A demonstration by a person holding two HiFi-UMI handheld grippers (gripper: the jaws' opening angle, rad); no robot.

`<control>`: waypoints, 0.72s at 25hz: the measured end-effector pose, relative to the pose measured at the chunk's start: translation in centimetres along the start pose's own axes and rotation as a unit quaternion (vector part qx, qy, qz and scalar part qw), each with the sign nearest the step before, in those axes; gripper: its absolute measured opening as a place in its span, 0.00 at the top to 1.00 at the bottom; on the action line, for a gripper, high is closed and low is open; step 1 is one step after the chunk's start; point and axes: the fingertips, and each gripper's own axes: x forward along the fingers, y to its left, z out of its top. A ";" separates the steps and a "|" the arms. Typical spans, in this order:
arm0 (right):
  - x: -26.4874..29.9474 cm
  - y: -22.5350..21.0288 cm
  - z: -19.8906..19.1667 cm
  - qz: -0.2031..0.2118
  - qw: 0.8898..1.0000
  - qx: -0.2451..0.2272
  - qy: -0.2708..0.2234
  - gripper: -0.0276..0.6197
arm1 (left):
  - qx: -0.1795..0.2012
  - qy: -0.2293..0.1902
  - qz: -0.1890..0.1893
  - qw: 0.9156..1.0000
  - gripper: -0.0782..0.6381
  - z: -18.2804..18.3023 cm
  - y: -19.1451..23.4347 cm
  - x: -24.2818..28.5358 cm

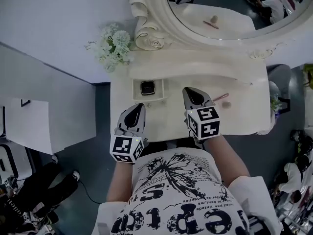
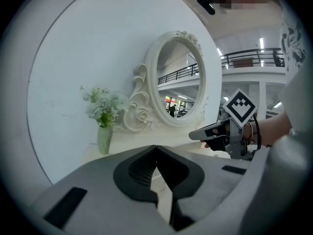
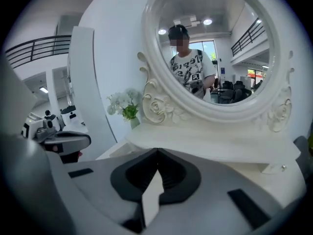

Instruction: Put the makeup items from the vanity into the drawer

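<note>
The small drawer (image 1: 136,88) on the white vanity (image 1: 166,122) stands open, with a dark square compact (image 1: 147,87) lying flat inside. Well right of the drawer I see a thin pink stick (image 1: 221,97) lying slanted, with a small brown item (image 1: 226,104) just beside it.

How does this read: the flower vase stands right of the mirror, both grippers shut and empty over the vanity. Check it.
Wrong side: the flower vase stands left of the mirror, as the head view shows. The rest holds: left gripper and right gripper shut and empty over the vanity.

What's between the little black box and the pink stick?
The right gripper, jaws shut and empty; otherwise bare vanity top. The head view shows it.
</note>
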 end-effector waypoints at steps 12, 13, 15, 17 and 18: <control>-11.5 -16.7 -10.3 -0.144 0.987 0.065 0.037 0.92 | 0.037 0.020 -0.091 0.995 0.86 0.6 -12.9 8.0; -11.9 -17.7 -11.3 -0.145 0.986 0.069 0.048 0.92 | 0.039 0.023 -0.096 0.994 0.86 0.5 -13.9 8.6; -12.1 -19.2 -13.2 -0.140 0.985 0.078 0.070 0.85 | 0.042 0.030 -0.103 0.993 0.86 0.2 -15.5 9.6; -12.0 -20.0 -14.7 -0.130 0.984 0.084 0.088 0.78 | 0.044 0.039 -0.106 0.993 0.86 -0.3 -16.8 10.2; -11.9 -20.4 -15.3 -0.125 0.984 0.086 0.096 0.77 | 0.044 0.045 -0.105 0.992 0.86 -0.6 -17.3 10.4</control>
